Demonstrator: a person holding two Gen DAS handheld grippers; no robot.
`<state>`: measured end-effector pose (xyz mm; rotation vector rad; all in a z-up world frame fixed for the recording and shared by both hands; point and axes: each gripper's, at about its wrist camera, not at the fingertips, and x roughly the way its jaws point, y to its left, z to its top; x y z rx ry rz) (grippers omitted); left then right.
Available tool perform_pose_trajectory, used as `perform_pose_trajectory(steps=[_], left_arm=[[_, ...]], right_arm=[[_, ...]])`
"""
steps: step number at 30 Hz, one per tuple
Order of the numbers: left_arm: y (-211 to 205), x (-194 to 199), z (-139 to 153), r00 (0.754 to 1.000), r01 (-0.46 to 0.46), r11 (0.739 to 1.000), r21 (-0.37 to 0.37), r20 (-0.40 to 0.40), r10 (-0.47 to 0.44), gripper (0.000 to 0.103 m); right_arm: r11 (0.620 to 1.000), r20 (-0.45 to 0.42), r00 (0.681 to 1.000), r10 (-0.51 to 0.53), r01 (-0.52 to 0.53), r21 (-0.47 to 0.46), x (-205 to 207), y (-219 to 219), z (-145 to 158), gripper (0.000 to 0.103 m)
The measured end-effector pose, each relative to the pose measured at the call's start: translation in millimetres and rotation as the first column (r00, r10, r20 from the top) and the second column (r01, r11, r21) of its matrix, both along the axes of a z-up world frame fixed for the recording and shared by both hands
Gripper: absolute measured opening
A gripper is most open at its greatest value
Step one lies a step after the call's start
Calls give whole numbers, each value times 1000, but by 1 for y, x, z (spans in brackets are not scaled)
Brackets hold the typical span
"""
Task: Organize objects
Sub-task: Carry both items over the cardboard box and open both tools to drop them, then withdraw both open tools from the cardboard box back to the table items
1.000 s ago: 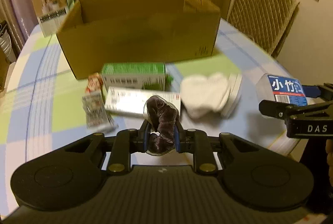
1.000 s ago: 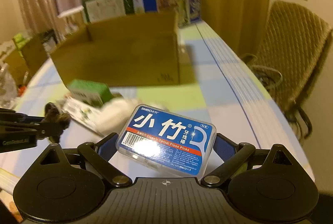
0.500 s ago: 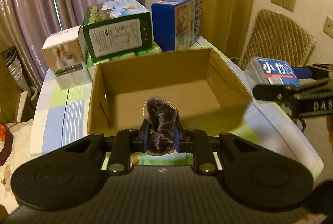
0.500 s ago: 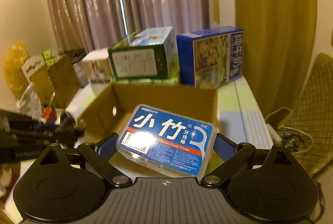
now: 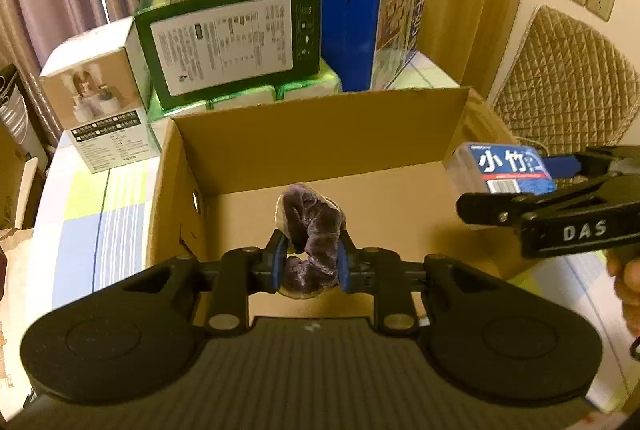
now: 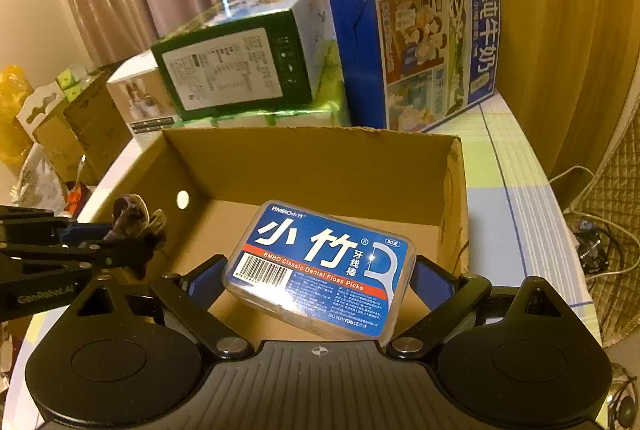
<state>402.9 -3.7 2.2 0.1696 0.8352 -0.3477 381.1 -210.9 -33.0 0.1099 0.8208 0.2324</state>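
An open cardboard box (image 5: 320,126) (image 6: 312,154) sits on the table in front of both grippers, its floor bare. My left gripper (image 5: 310,262) is shut on a purple velvet scrunchie (image 5: 310,230) and hovers over the box's near edge. In the right wrist view that gripper (image 6: 132,242) and the scrunchie (image 6: 134,216) hang over the box's left side. My right gripper (image 6: 316,282) is shut on a clear floss pick box (image 6: 320,266) with a blue label, held over the box's near right part. From the left wrist camera, the floss pick box (image 5: 504,166) shows at the right.
Behind the cardboard box stand a green carton (image 5: 232,46), a blue milk carton (image 5: 376,18) and a white box (image 5: 100,94). A quilted chair (image 5: 568,82) stands to the right. Cables (image 6: 592,230) lie on the floor right of the table. A hand (image 5: 628,278) shows at right.
Both grippers have risen and moved forward from the table items to above the open box, which now shows its inside. Each keeps its hold on its object.
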Motion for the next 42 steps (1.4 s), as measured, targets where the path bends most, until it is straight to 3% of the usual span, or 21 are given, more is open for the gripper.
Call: perform_pose_trajectory(steps=[4,5,7,12,18,27,34,42], left_arm=[[3,13,-16,1000,-8,1000,14,-5,8,33],[5,15,-19,1000,-21,1000,8,-3,21,47],[9,17,-22,999,-45,999,0,7,45,60],[17,8,-12,999,-51,999,-15,18,52,60],[26,-25,18,995,-78,995,-55,54,81,67],[37,-118,56,990,-111,989,-96,71,118,81],[45,-199,55,987,-125,987,-98,86,133,89],[41,-258,35,988,-113,990,-80,97,121,89]], right_arm=[[1000,4,1000,7,-7,-10,13,-3,-9,95],[1000,2,1000,0,0,-1,17,-4,-11,100],[999,1,1000,-16,16,35,21,-10,-14,101],[998,30,999,-33,31,54,12,-17,-4,101],[999,70,997,-33,30,37,-22,-24,37,101],[999,104,994,-19,14,43,-126,-22,81,101],[999,87,996,-9,5,44,-206,-17,66,101],[1000,101,995,-24,22,19,-273,-18,28,101]])
